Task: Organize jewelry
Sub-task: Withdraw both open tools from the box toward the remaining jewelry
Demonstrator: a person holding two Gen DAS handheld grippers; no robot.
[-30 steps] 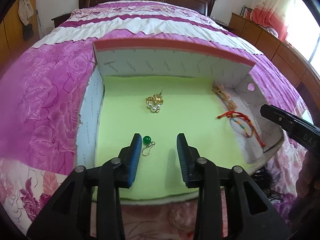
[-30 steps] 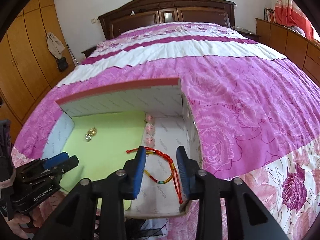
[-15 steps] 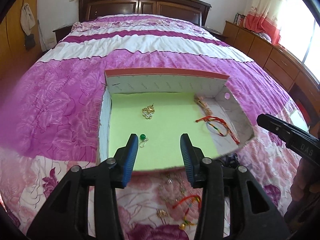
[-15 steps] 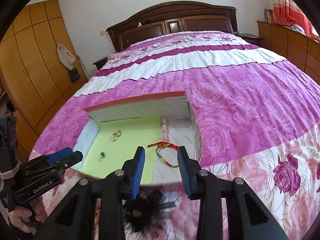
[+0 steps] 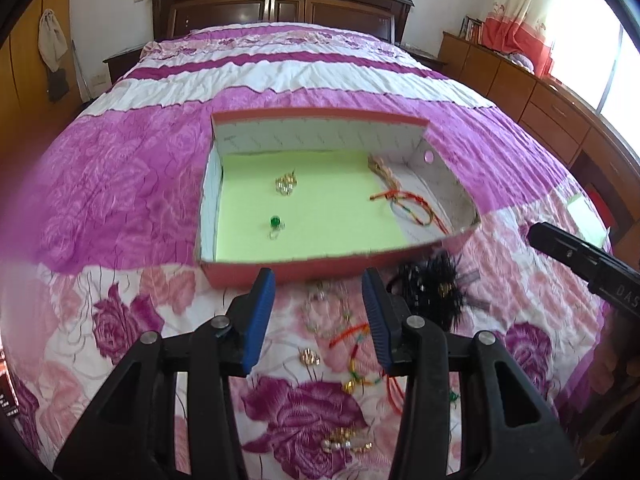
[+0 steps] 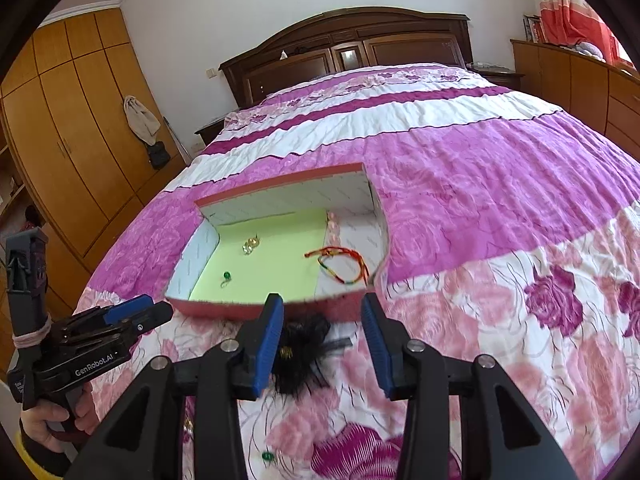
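A shallow red box (image 5: 248,276) (image 6: 224,307) with a green liner lies on the bed. Inside it are a green bead earring (image 5: 275,222) (image 6: 226,276), a gold pearl brooch (image 5: 286,185) (image 6: 251,245), a red braided bracelet (image 5: 412,204) (image 6: 340,262) and a gold chain (image 5: 380,168). My left gripper (image 5: 318,312) is open and empty, hovering over loose jewelry on the bedspread: a clear bead bracelet (image 5: 324,312), a red cord (image 5: 352,330) and gold pieces (image 5: 348,444). My right gripper (image 6: 322,340) is open and empty above a black feathered piece (image 6: 300,350) (image 5: 432,292).
The pink and purple floral bedspread (image 6: 500,200) covers the whole bed. A dark wooden headboard (image 5: 280,4) stands at the far end. A wardrobe (image 6: 68,128) is to the left, and a low cabinet (image 5: 532,96) to the right. A green bead (image 6: 267,456) lies near the front.
Both grippers have pulled back and up from over the box, and now hover over the bedspread in front of it. The green earring stays in the box.
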